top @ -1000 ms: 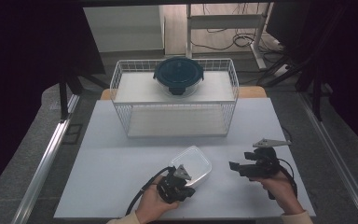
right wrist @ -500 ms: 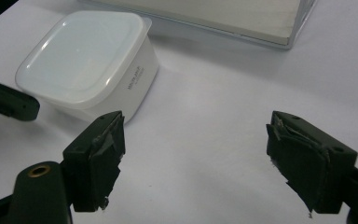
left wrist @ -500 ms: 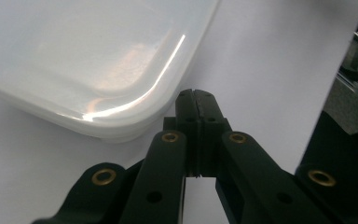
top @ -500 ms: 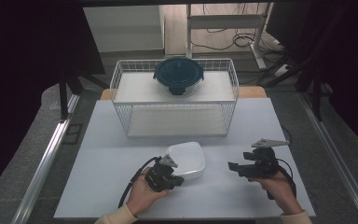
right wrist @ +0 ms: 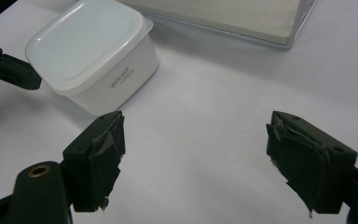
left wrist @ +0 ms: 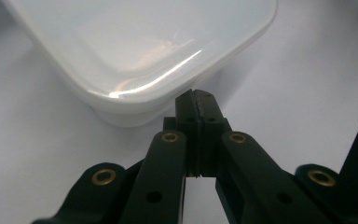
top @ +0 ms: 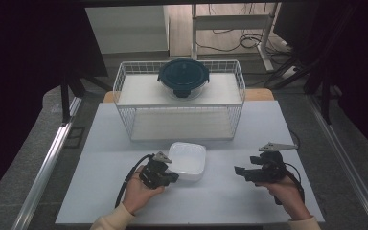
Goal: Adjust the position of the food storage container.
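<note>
we set white square plastic container (top: 188,161) on table; left gripper (left wrist: 196,100) pinched empty beside its rim, right gripper (right wrist: 193,161) wide. next: back off.

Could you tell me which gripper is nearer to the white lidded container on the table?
Left. The left gripper, shut, has its fingers at the white container's near edge; the right gripper, open, sits apart to its right.

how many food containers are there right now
2: a white lidded plastic container on the table beside the left hand-held gripper, and a round dark-lidded glass container atop the wire basket.
</note>
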`<action>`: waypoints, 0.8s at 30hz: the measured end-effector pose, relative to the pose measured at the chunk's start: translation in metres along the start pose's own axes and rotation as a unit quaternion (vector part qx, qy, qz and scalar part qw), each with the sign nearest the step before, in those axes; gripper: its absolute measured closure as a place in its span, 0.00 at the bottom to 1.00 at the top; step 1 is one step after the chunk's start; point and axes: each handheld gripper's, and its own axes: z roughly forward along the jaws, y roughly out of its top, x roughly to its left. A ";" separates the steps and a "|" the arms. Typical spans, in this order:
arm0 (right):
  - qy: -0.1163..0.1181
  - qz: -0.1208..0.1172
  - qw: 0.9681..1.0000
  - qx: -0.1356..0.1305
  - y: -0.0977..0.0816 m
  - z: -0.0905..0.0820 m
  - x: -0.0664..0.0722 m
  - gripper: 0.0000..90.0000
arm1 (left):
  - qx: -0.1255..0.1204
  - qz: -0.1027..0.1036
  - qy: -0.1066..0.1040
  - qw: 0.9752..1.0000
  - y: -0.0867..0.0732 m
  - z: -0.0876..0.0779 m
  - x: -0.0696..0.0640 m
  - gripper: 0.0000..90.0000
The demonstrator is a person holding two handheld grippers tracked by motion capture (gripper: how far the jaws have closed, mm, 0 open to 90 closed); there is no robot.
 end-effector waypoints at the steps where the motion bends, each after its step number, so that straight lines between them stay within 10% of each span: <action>1: 0.001 0.000 1.000 -0.001 0.000 0.000 0.000 0.21 | -0.001 -0.001 0.000 1.000 0.000 -0.001 0.002 1.00; 16: 0.006 -0.009 1.000 -0.009 0.002 0.000 0.004 0.21 | -0.046 0.002 0.008 0.999 -0.002 -0.033 -0.001 0.99; 24: 0.016 -0.031 0.999 -0.008 0.006 0.004 0.011 0.27 | -0.081 -0.049 0.050 0.994 -0.008 -0.062 0.019 0.43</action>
